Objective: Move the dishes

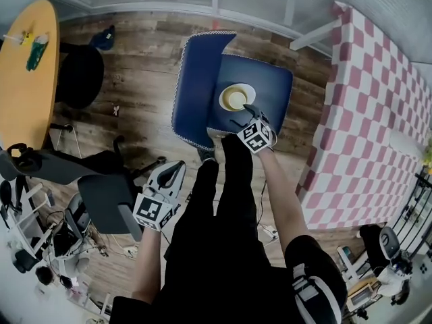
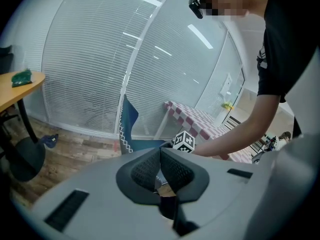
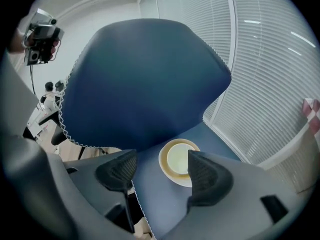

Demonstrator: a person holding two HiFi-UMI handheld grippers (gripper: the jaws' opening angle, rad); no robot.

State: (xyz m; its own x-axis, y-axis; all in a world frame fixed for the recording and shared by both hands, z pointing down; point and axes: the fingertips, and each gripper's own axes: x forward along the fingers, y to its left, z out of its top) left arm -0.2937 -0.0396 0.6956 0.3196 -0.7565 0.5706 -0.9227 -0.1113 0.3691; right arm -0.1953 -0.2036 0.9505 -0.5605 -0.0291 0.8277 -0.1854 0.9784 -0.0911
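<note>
On the blue chair [image 1: 199, 79] seat, the yellow-rimmed dish [image 1: 237, 97] lay unlifted; your right tongs [image 1: 251, 108] gaped at its five o'clock, left tongs [image 1: 177, 171] pressed together, empty.

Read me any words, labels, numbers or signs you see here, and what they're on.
No readable words or numbers anywhere.
Left gripper cube and right gripper cube: black-and-white square patterns, not letters.
White marks on the sleeve: too blurred to read.
</note>
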